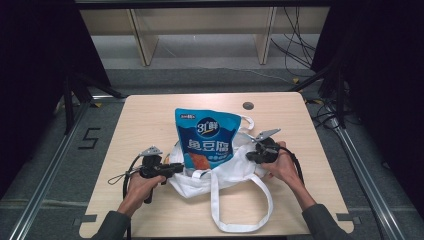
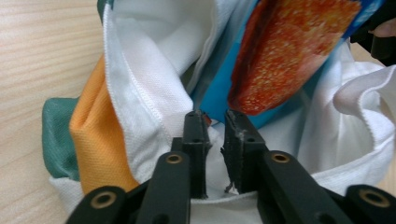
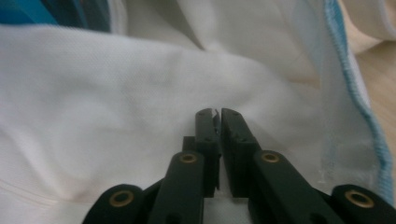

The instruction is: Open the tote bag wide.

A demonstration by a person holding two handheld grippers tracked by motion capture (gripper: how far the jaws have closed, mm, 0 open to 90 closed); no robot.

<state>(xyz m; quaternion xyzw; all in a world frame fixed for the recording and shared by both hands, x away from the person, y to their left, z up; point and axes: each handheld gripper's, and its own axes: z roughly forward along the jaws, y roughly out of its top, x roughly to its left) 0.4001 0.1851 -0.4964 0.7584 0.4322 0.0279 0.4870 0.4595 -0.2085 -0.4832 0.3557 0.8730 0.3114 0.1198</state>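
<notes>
A white cloth bag [image 1: 235,172] lies in the middle of the wooden table [image 1: 150,115]. A blue snack pouch [image 1: 207,140] with an orange-red picture stands partly inside its mouth. My left gripper [image 1: 181,166] is at the bag's left rim. In the left gripper view it [image 2: 215,114] is shut on the white rim [image 2: 149,56], with the pouch [image 2: 280,60] just beyond the jaws. My right gripper [image 1: 248,156] is at the bag's right side. In the right gripper view it [image 3: 215,112] pinches white fabric [image 3: 93,93].
One long bag handle [image 1: 240,205] loops toward the table's front edge, and another handle [image 1: 248,121] lies behind the pouch. An orange and green patch [image 2: 93,140] shows on the bag's outside. A dark round grommet [image 1: 248,105] sits near the far edge. Shelving and cables stand beyond.
</notes>
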